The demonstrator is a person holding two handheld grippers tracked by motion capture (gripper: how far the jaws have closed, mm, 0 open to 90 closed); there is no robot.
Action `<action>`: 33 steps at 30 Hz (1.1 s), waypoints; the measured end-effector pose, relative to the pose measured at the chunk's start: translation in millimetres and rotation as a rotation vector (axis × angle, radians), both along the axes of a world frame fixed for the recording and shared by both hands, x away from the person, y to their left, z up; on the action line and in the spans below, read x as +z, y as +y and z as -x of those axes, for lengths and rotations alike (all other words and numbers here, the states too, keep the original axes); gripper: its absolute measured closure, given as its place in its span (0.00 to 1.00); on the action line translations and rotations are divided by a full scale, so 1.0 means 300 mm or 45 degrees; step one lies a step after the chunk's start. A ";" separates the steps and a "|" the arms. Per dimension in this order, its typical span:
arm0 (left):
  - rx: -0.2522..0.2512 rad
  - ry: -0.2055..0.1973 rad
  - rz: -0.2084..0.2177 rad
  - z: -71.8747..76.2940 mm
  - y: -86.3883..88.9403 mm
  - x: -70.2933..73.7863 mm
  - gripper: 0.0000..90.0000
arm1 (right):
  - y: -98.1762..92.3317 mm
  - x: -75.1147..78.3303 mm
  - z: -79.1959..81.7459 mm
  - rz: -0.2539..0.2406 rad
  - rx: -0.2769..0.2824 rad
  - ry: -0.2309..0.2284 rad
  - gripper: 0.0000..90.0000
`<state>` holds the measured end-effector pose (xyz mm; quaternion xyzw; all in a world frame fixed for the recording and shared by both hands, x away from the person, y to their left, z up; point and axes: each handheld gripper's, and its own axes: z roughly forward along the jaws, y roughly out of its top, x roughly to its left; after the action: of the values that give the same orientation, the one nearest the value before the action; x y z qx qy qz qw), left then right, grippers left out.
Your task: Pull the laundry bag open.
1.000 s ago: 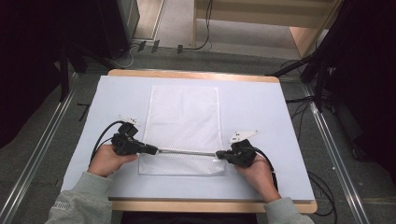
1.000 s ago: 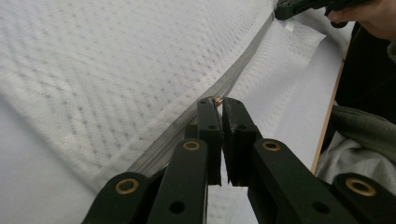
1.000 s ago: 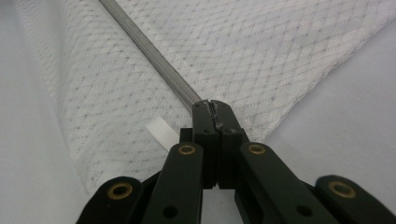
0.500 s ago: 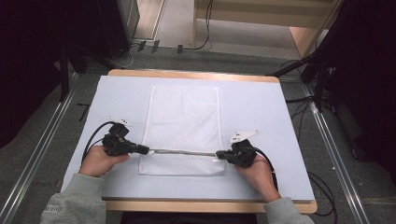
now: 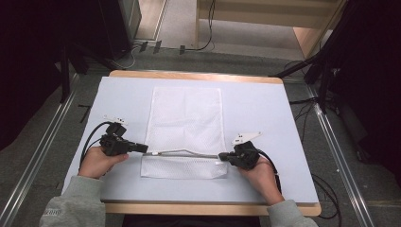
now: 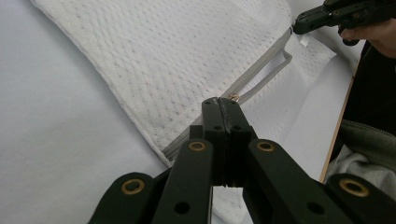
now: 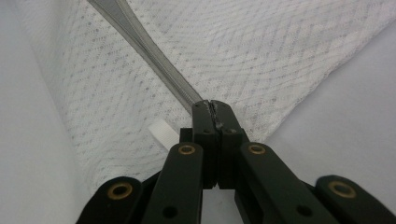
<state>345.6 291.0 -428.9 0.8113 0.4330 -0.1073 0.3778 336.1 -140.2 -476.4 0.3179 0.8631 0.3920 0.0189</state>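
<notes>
A white mesh bag (image 5: 187,118) lies flat on the pale blue table (image 5: 265,109), with a grey zipper (image 5: 184,152) running across near its front end. My left gripper (image 5: 145,149) is shut on the zipper pull (image 6: 233,97) at the bag's left edge. My right gripper (image 5: 221,156) is shut on the zipper's right end (image 7: 196,95), beside a small white tag (image 7: 161,133). Between the two grippers the zipper rises slightly off the bag. In the left gripper view the zipper tape (image 6: 266,65) parts into a loop near the other gripper (image 6: 296,25).
The table has a wooden rim (image 5: 198,75) at the back and front. Metal rails (image 5: 42,156) run along both sides on the floor, and black cables (image 5: 326,189) lie at the right. Dark equipment stands behind and to the sides.
My left gripper has moved left along the zipper line to the bag's left edge. The zipper now bows up in the middle. The right gripper has stayed put.
</notes>
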 end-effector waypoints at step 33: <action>-0.014 -0.019 -0.052 -0.030 -0.046 -0.047 0.71 | -0.041 0.049 -0.021 -0.046 -0.077 0.031 0.87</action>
<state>354.5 277.2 -443.0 0.8221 0.4276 -0.0943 0.3638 342.3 -152.4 -461.5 0.3489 0.8460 0.4029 0.0145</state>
